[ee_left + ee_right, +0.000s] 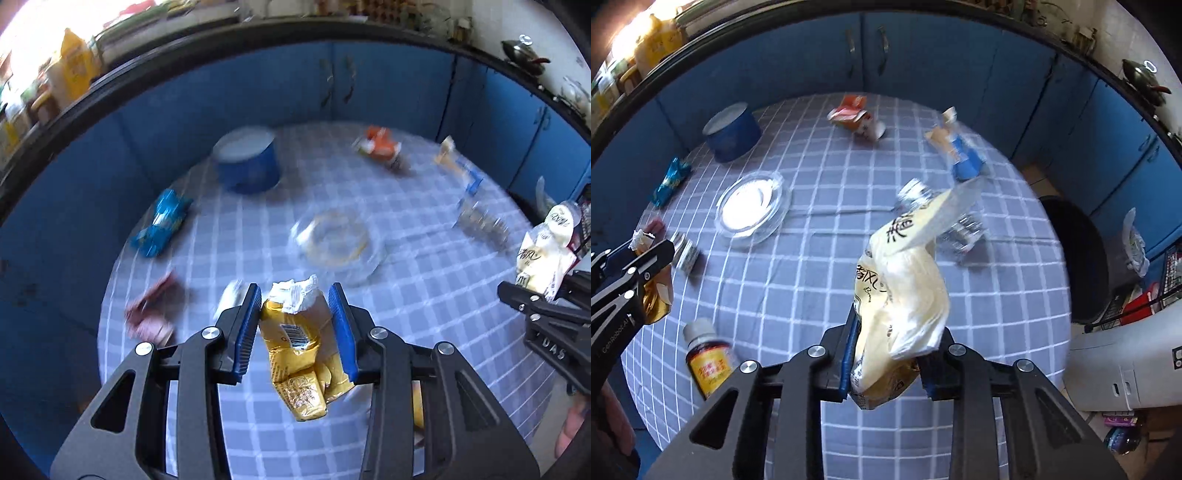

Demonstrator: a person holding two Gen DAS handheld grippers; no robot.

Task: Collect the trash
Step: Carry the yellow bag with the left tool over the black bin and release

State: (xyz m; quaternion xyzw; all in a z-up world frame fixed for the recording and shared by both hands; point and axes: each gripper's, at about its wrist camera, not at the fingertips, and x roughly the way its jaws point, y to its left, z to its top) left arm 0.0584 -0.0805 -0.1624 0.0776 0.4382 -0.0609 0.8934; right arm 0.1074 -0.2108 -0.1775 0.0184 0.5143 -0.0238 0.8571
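The left gripper (295, 325) pinches a crumpled yellow foil wrapper (299, 350) between its blue pads. The right gripper (890, 354) clamps a pale cream plastic bag (905, 295), which rises above its jaws over the checked tablecloth (820, 266).

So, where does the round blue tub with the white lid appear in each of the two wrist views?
Left wrist view: round blue tub with the white lid, upper left of centre, on the table's far side.
Right wrist view: upper left, near the table's far-left edge.
Shared landmark: clear glass dish, nearer the camera than the tub.
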